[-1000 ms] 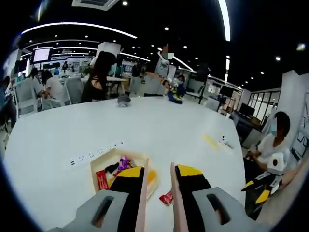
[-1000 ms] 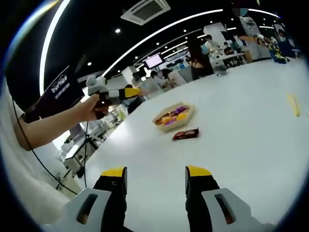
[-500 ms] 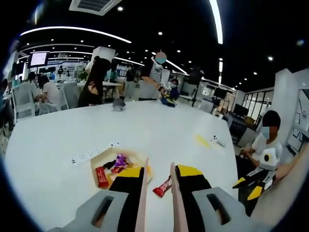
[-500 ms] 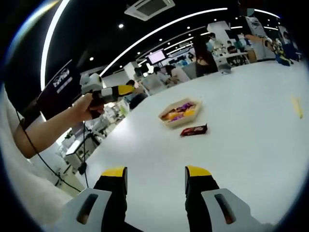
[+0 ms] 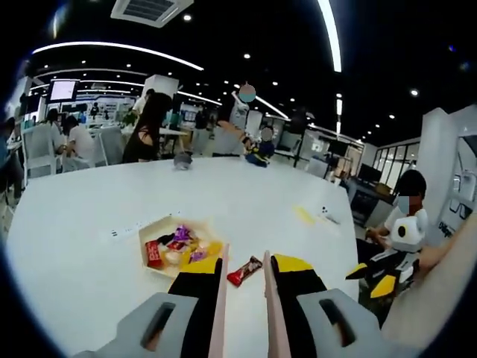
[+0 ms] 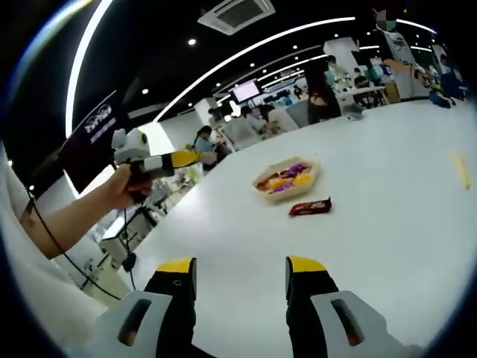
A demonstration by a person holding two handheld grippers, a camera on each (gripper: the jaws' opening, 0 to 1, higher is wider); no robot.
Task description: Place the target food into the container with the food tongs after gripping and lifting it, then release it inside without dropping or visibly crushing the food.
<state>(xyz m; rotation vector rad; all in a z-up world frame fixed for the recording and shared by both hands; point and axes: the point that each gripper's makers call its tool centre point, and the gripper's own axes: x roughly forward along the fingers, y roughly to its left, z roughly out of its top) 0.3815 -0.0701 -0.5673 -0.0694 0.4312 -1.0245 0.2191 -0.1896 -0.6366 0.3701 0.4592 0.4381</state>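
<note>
Left gripper view: approach step; left gripper [image 5: 244,272] clamps pale tongs [image 5: 220,298], next straddling red-brown wrapped bar [image 5: 244,271] beside tan tray [image 5: 149,246]; right gripper [image 6: 241,277] jaws apart.

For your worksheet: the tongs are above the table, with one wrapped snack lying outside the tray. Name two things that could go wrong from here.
1. The red wrapped snack bar lies flat on the smooth white table; the tongs in the left gripper may slide it away instead of gripping it.
2. The container already holds several snacks, so a release near its rim could let the bar tip out.
</note>
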